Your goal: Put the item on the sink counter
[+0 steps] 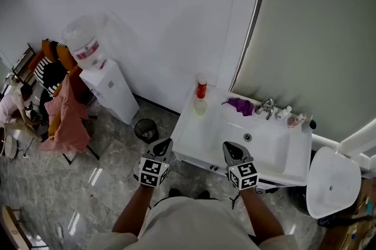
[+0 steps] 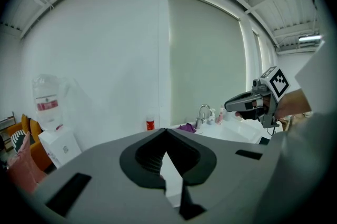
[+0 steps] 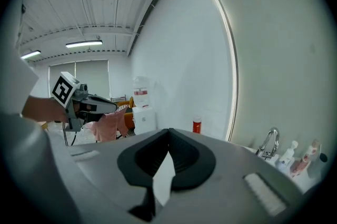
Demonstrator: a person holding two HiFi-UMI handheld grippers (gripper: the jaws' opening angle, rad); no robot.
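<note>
The white sink counter [image 1: 194,132] stands right in front of me. A red bottle [image 1: 201,88] and a pale cup [image 1: 201,106] stand at its back left corner, and a purple cloth [image 1: 241,105] lies beside the faucet [image 1: 266,107]. My left gripper [image 1: 166,143] hovers off the counter's front left edge, jaws shut and empty. Over the front rim of the basin, my right gripper [image 1: 228,147] is also shut with nothing in it. In the left gripper view the jaws [image 2: 166,131] meet at the tip, with the red bottle [image 2: 150,124] beyond. The right gripper view shows the same closed tip [image 3: 169,130].
Small bottles [image 1: 291,115] stand right of the faucet. A water dispenser [image 1: 108,87] and a black bin [image 1: 145,129] are left of the counter. Farther left is a chair draped in pink cloth [image 1: 64,117]. A white round fixture [image 1: 332,181] sits to the right.
</note>
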